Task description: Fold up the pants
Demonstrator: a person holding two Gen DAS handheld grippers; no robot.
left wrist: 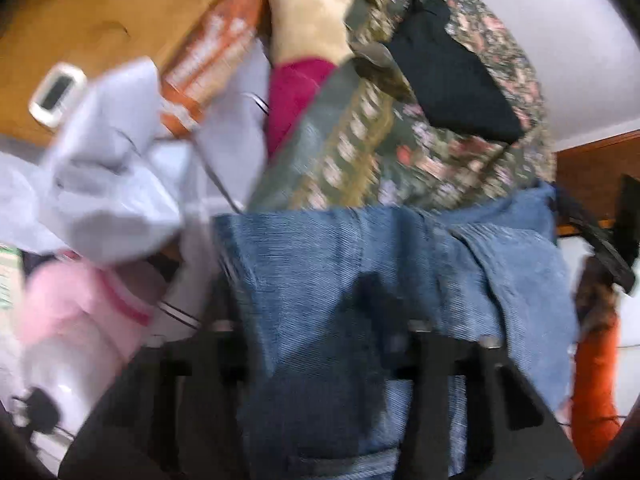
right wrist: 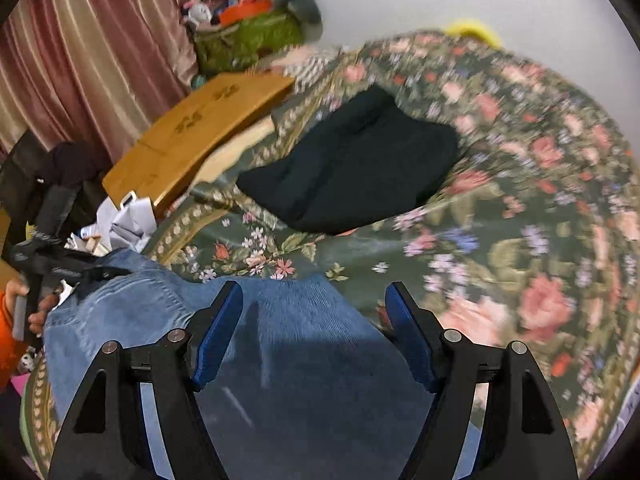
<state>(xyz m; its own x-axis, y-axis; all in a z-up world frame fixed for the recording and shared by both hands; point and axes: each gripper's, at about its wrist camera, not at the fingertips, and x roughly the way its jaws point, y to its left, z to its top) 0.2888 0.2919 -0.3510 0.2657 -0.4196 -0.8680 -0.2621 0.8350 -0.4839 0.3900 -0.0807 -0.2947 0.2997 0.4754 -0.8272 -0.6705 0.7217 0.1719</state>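
Observation:
The blue denim pants lie bunched on a floral bedspread. In the left wrist view the denim drapes over and between my left gripper's jaws, which are covered by the cloth; the left gripper seems shut on it. The left gripper also shows at the left edge of the right wrist view, at the pants' far edge. My right gripper is open, its blue-padded fingers spread above the denim, holding nothing.
A folded black garment lies on the bedspread beyond the pants. A wooden board, crumpled white plastic bags, a pink and white item and a cluttered green bag crowd the left. A pink curtain hangs behind.

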